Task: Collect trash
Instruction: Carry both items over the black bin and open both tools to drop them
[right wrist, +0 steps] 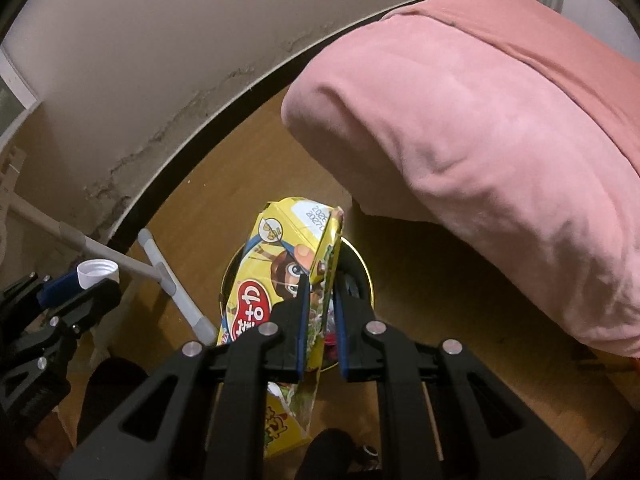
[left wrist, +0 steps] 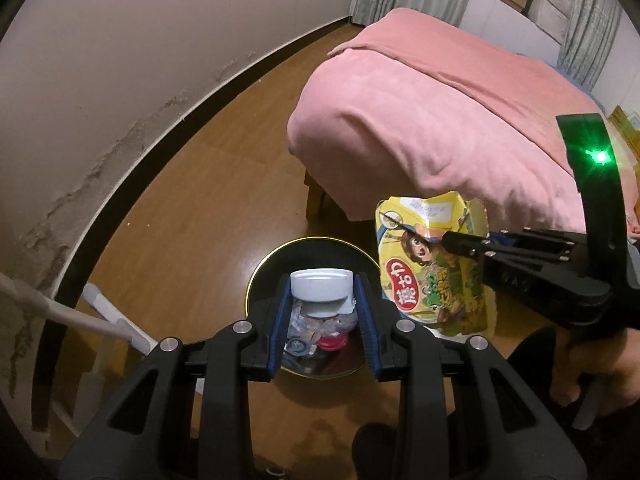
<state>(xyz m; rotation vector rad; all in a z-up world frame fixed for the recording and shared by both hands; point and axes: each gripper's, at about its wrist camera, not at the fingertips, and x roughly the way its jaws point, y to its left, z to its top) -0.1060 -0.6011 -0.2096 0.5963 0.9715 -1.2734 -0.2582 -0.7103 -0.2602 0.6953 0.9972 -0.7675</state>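
My left gripper (left wrist: 322,288) is shut on a white plastic cap (left wrist: 320,292) and holds it right above a round black trash bin with a gold rim (left wrist: 256,280) that has wrappers inside. My right gripper (right wrist: 321,280) is shut on a flattened yellow snack box (right wrist: 280,264) and holds it over the bin (right wrist: 366,276). In the left wrist view the yellow box (left wrist: 424,264) hangs at the bin's right edge, pinched by the right gripper (left wrist: 452,240). In the right wrist view the left gripper (right wrist: 76,280) shows at the left with the cap (right wrist: 96,272).
A bed under a pink blanket (left wrist: 420,112) stands just behind and right of the bin. A white wall with a dark baseboard (left wrist: 168,136) curves on the left. Grey and white poles (right wrist: 160,276) lean by the wall. The floor is wood.
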